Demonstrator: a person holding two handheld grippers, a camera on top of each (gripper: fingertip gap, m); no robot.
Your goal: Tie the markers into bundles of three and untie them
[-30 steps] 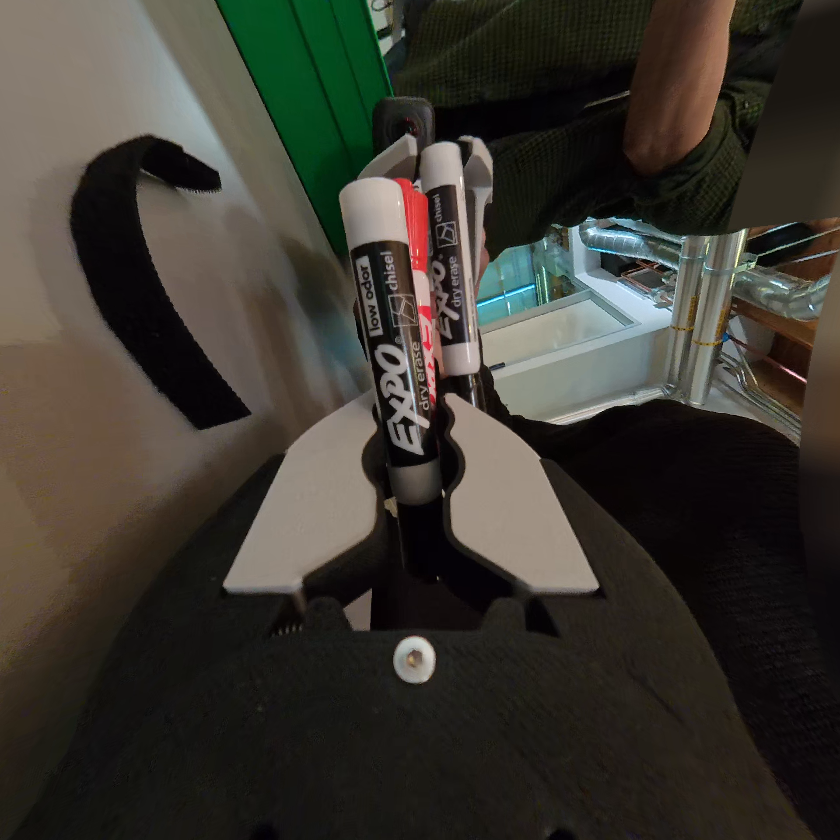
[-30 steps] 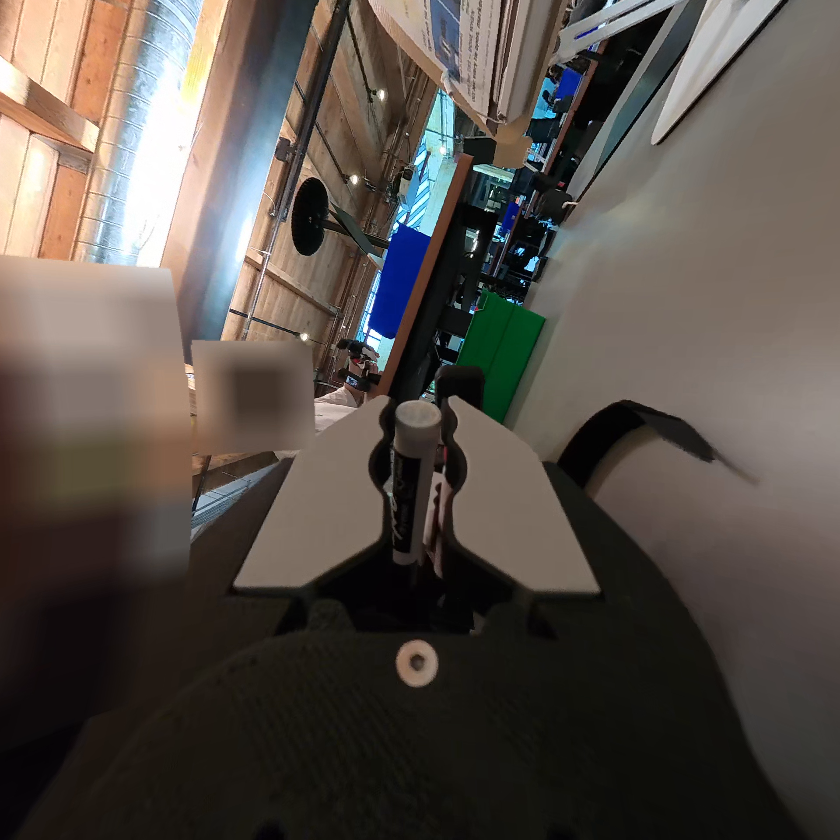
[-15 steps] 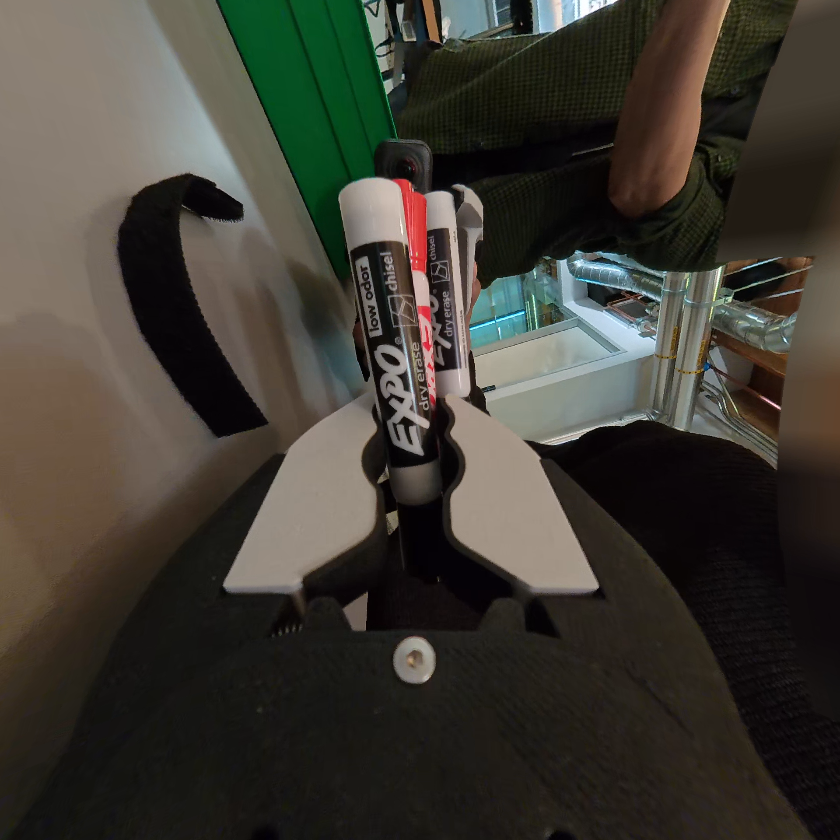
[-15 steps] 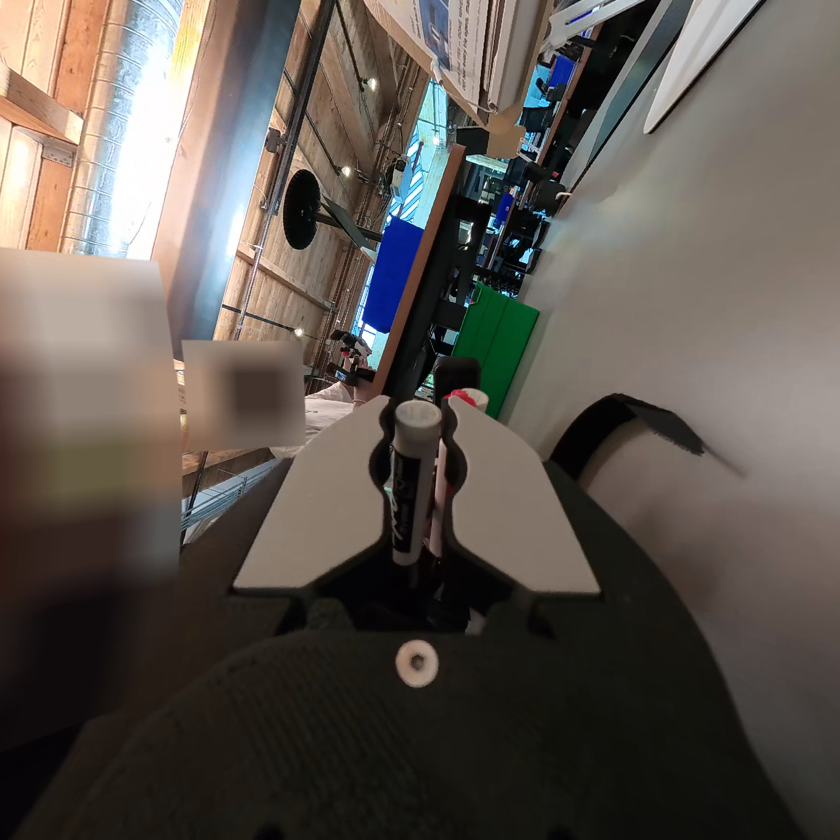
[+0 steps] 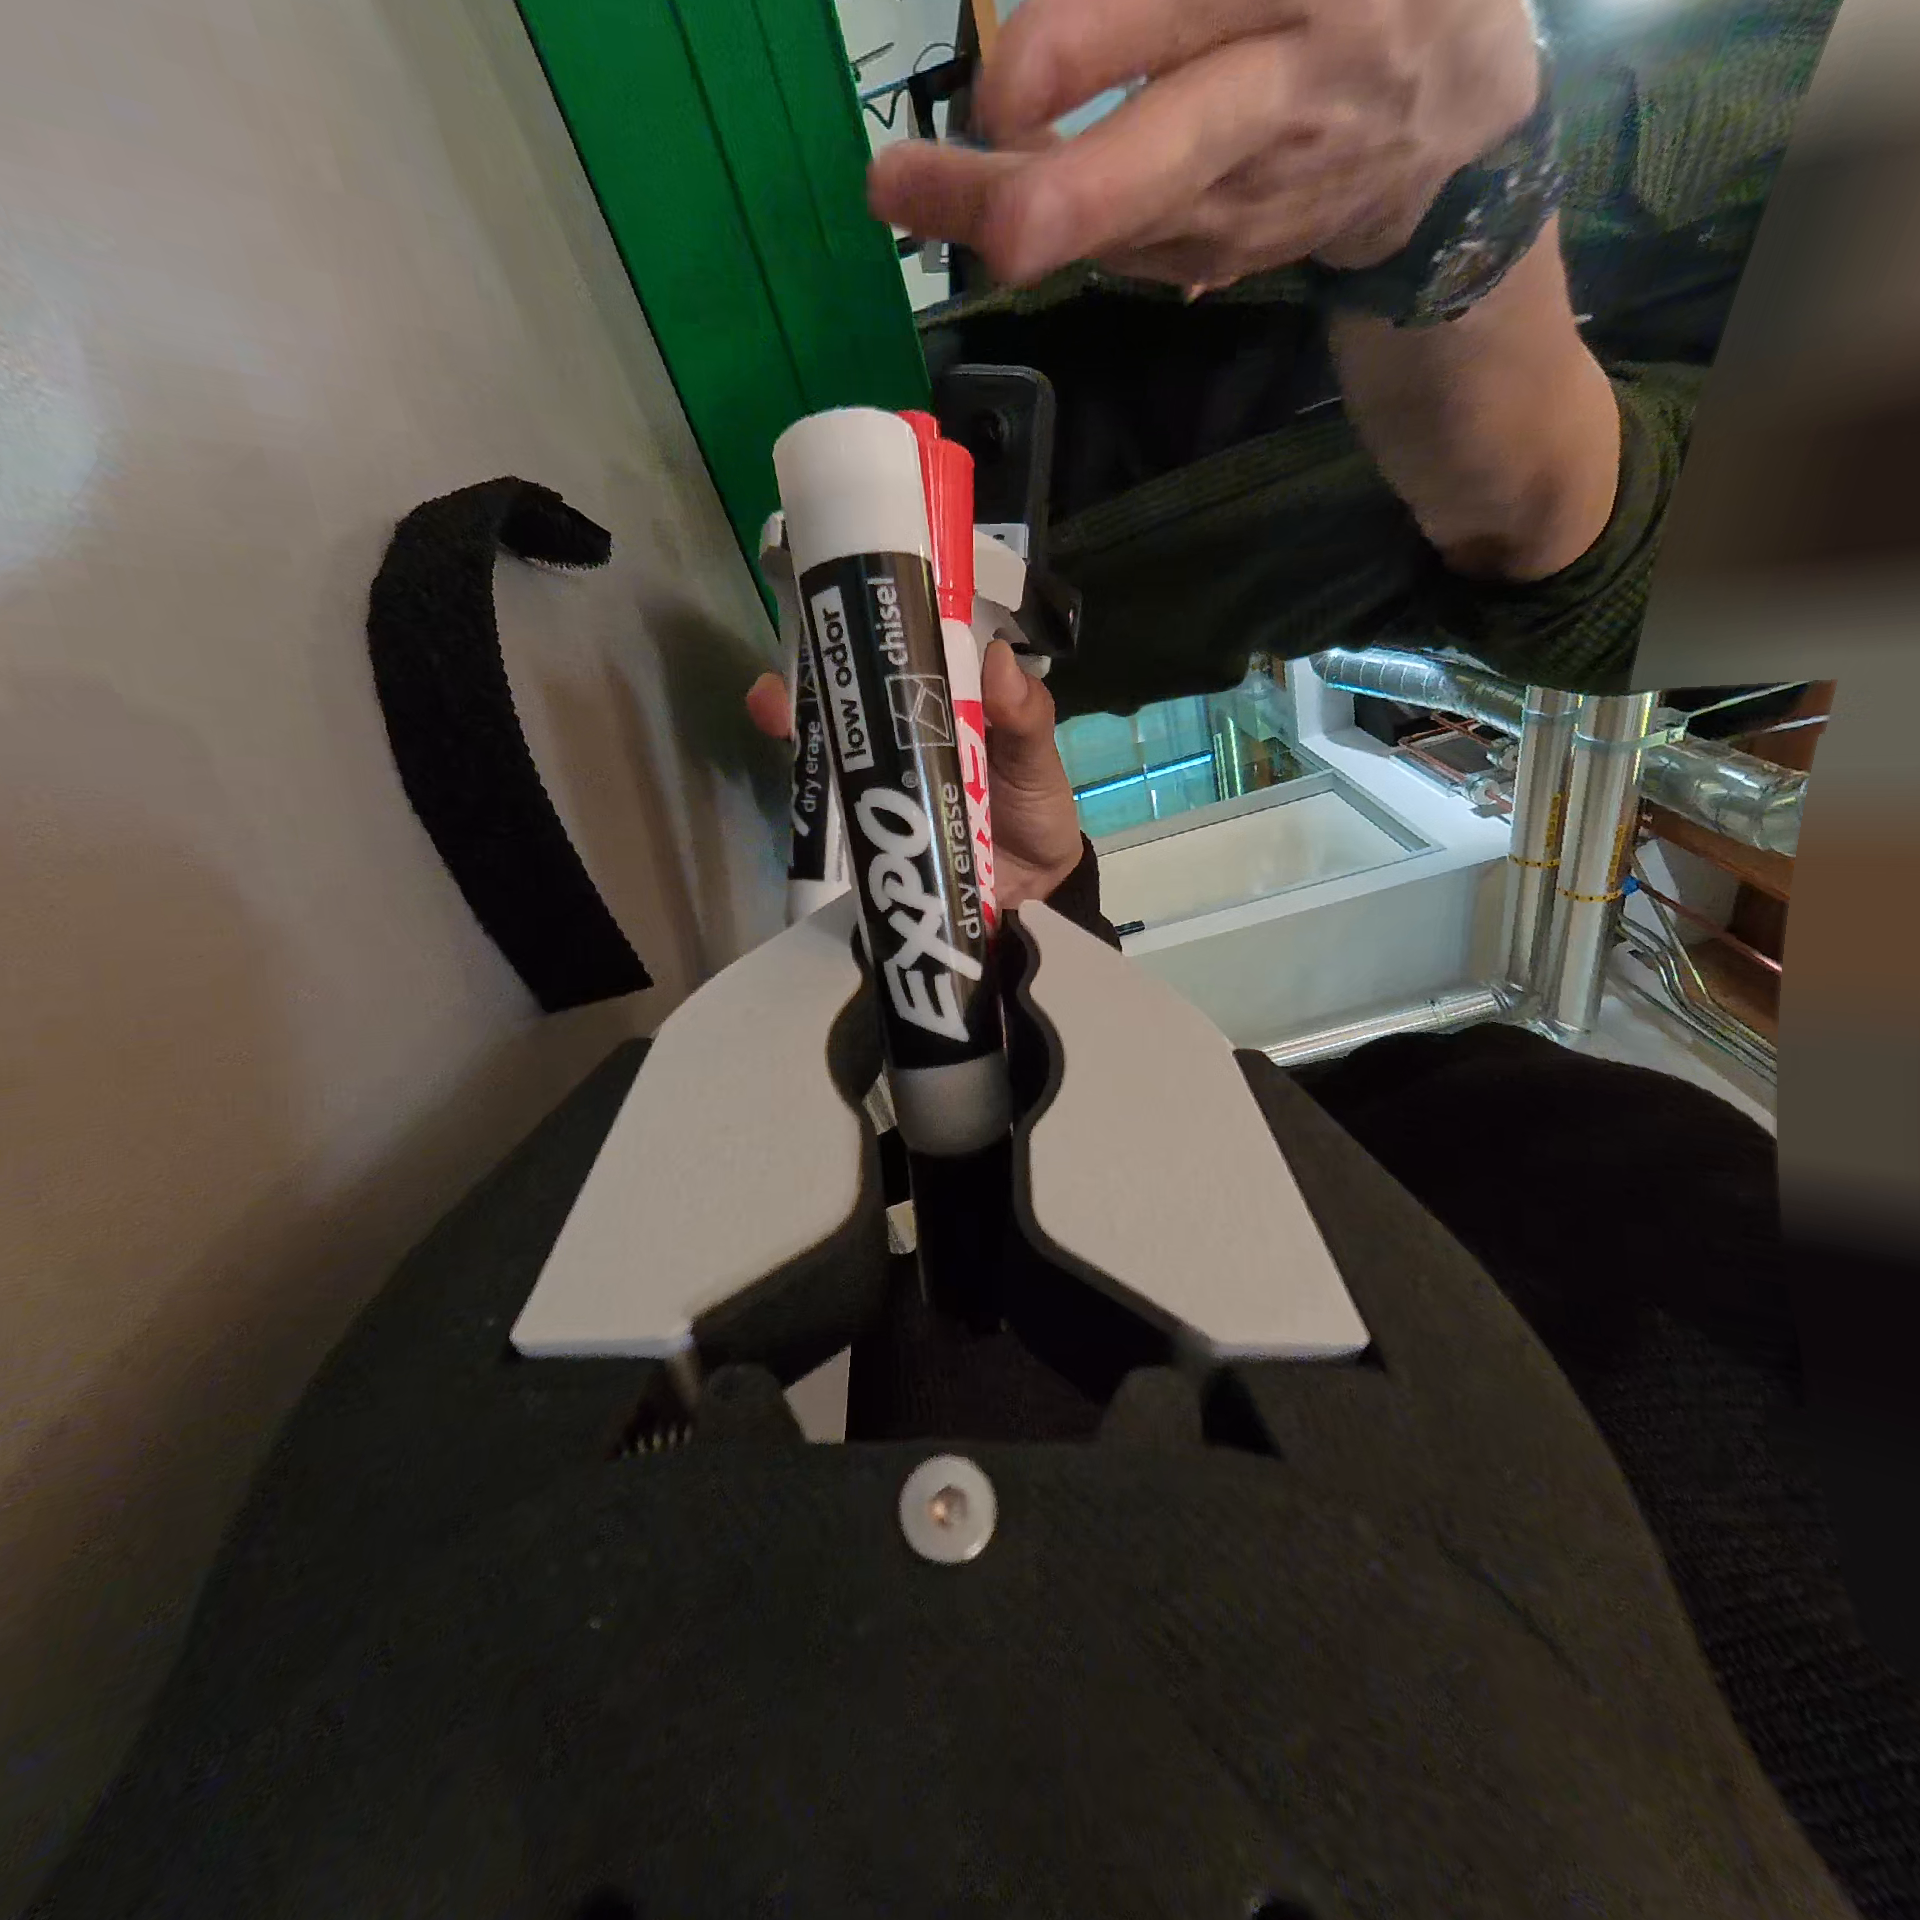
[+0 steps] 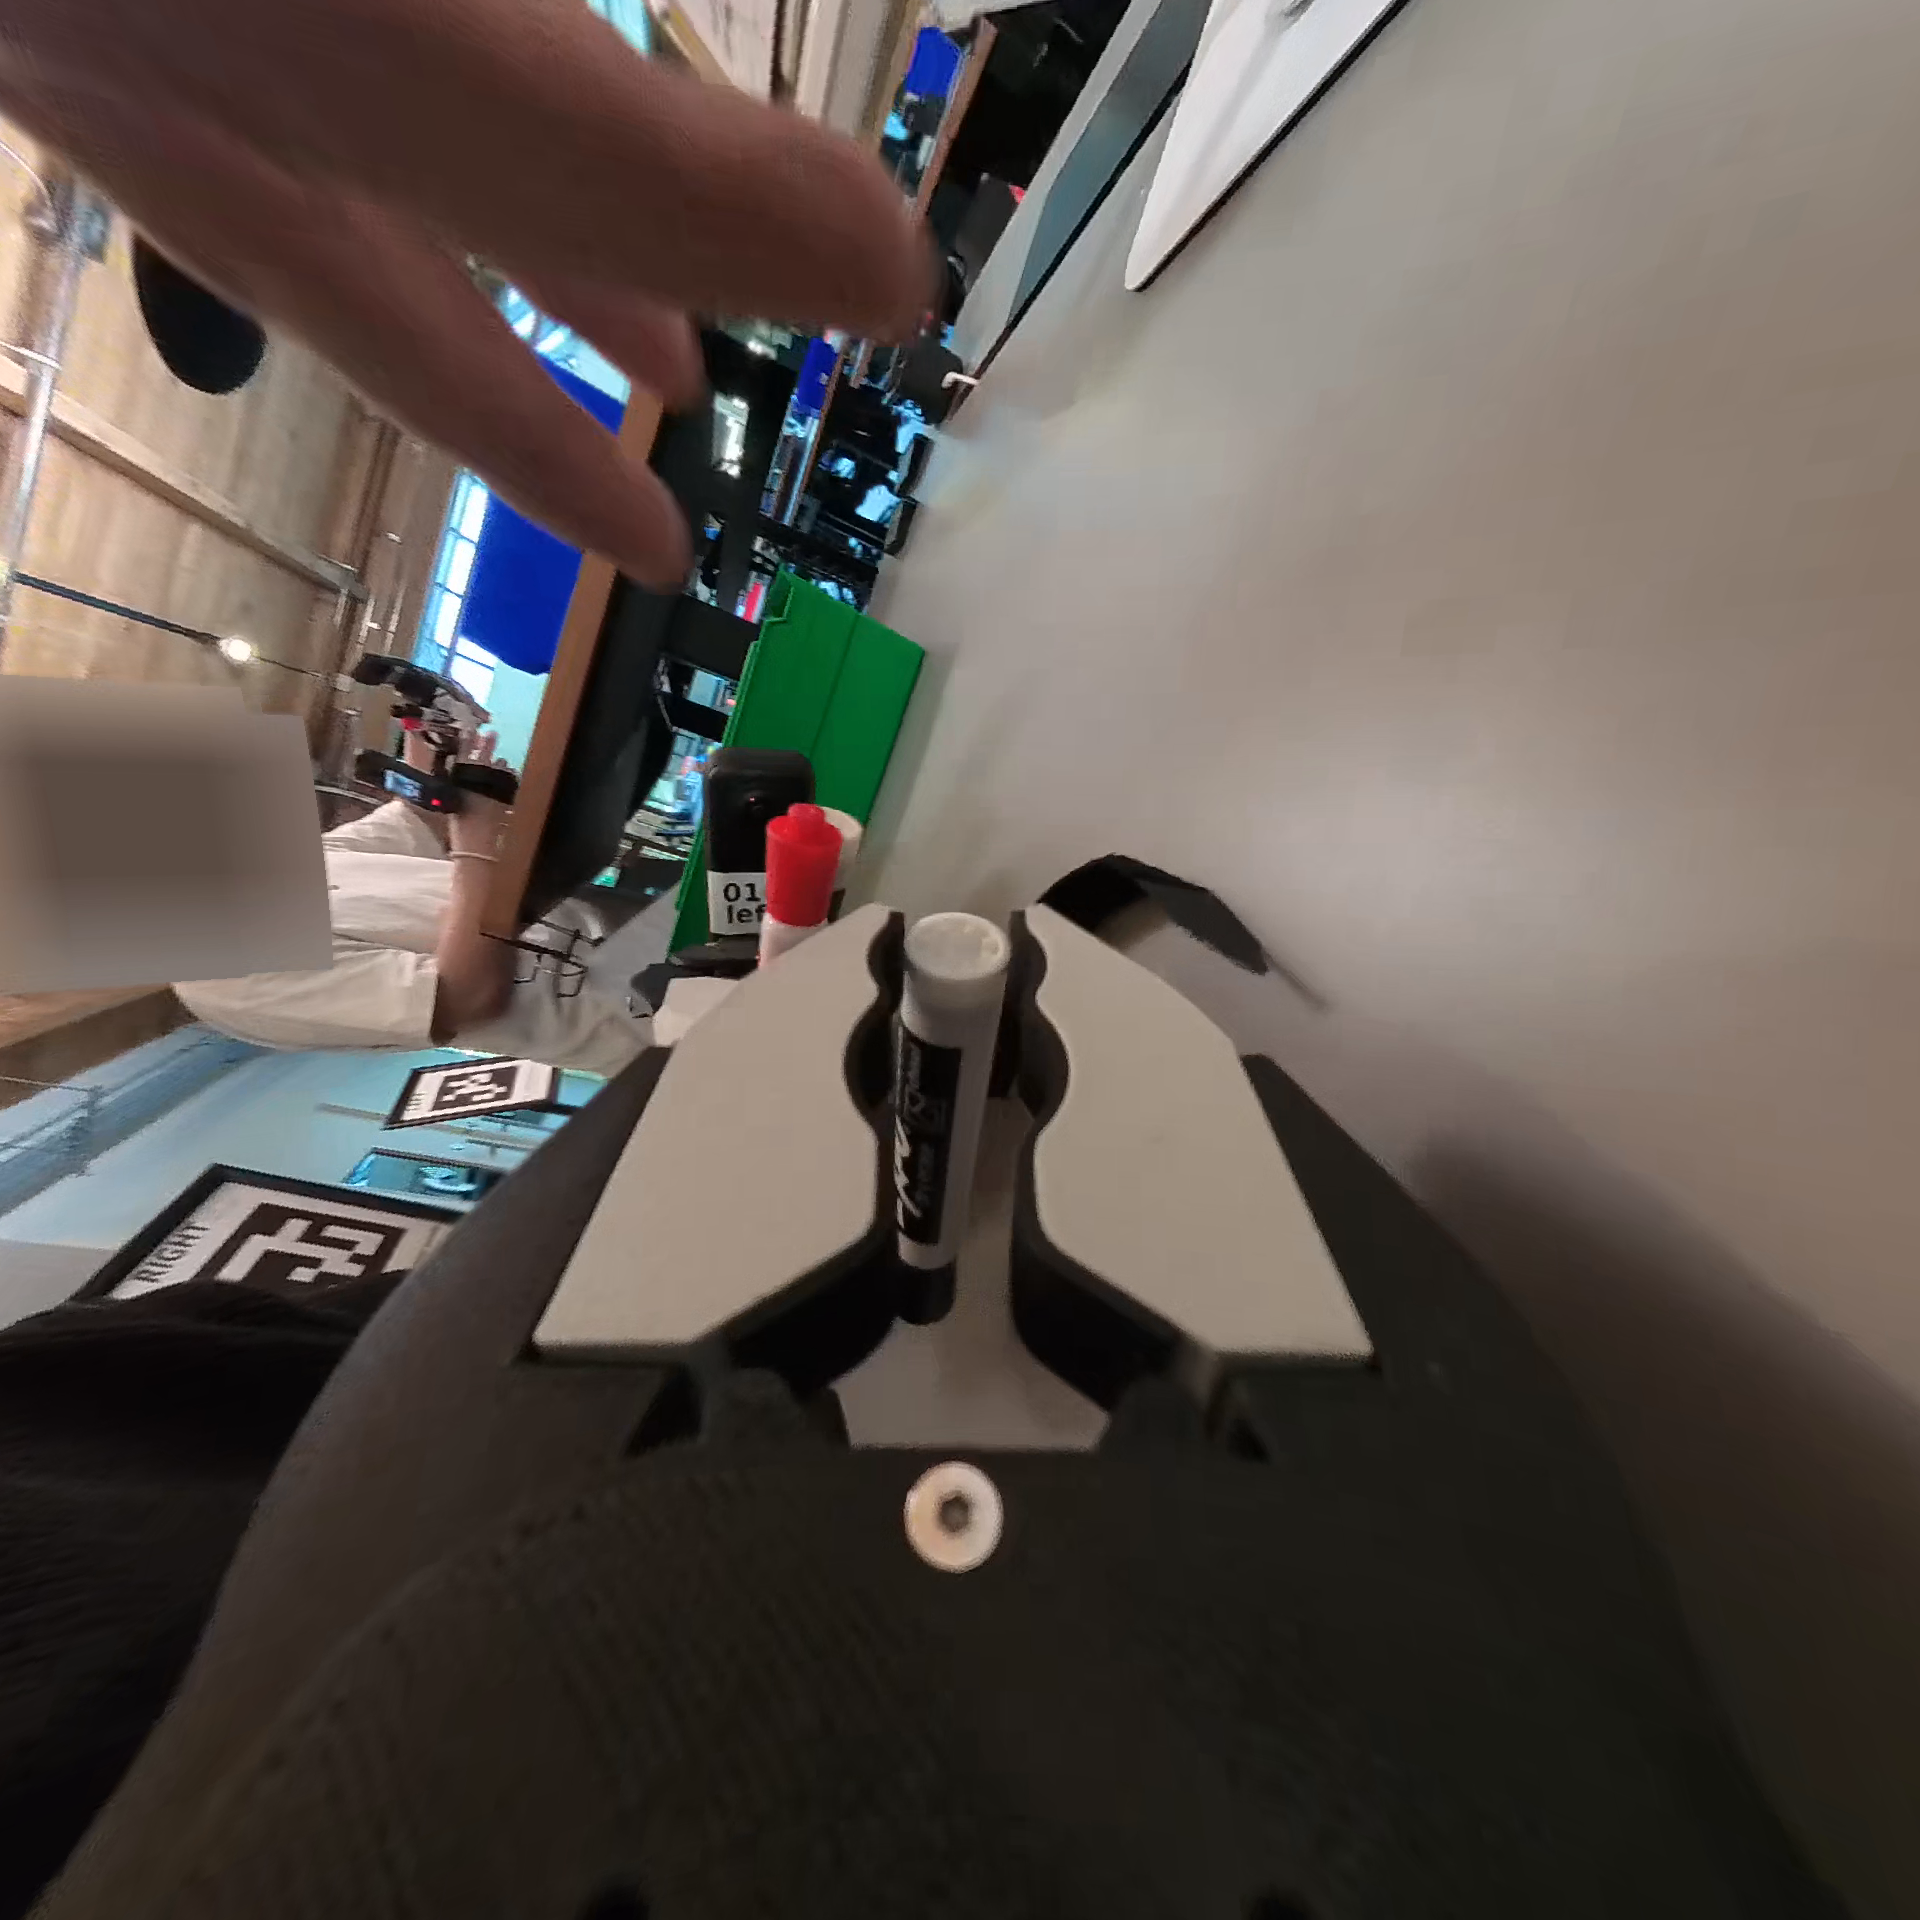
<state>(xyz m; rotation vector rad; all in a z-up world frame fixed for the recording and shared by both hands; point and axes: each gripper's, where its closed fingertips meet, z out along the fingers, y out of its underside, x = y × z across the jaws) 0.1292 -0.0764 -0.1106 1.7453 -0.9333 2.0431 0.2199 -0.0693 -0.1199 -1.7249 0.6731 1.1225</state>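
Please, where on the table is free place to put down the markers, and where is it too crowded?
Free: the bare grey table between the black strap, the green board and the white board. Also the stretch left of the strap in the left wrist view. Crowded: around the markers, where both grippers meet and a hand hovers.

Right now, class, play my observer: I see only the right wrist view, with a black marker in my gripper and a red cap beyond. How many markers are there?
Observer: Three. The left wrist view shows a black marker in front, a red marker beside it and a black-labelled marker behind.
Operator: What holds them at that end?
Observer: The left gripper, shut on the front black marker.
Operator: Is the strap round them?
Observer: No. The strap lies on the table, apart from them, with one end curled up.
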